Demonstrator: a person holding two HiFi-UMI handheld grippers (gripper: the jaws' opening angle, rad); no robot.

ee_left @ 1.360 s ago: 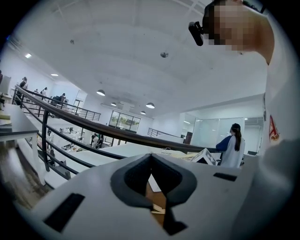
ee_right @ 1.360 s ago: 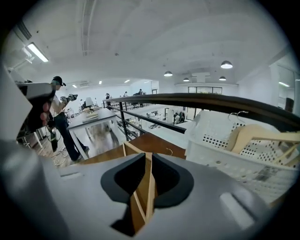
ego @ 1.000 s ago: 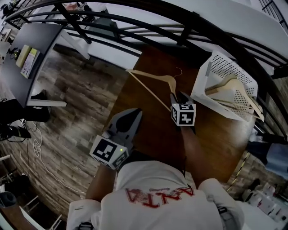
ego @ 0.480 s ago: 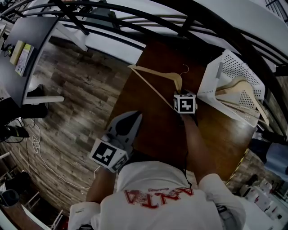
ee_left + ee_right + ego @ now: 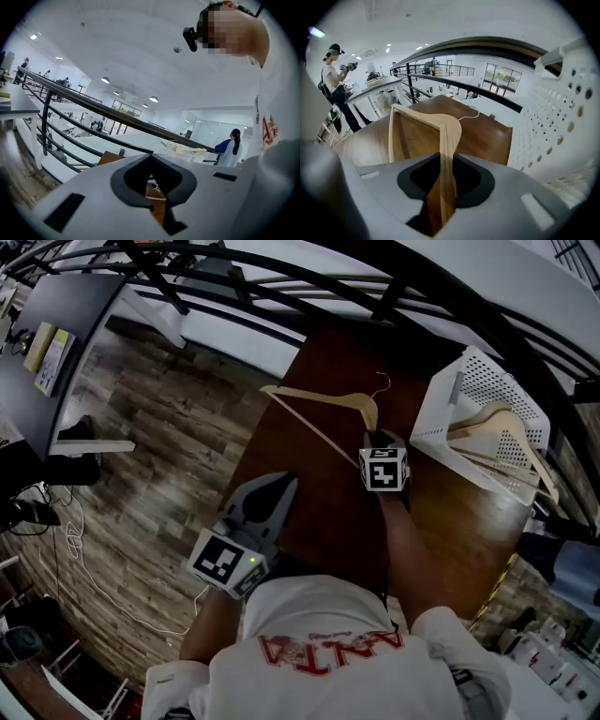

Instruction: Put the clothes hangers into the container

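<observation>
Head view: wooden hanger flat on brown table, beside white basket holding more hangers. Left gripper view: left gripper jaws together, empty. Right gripper view: right gripper jaws just closing, clamped on hanger's arm.

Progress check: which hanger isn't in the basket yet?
The wooden hanger lying on the brown table; the other hangers already sit in the white perforated basket.

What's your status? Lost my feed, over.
Right gripper just closed onto wooden hanger on table. Left gripper shut, empty. Basket alongside holds other hangers; nothing in the way.
</observation>
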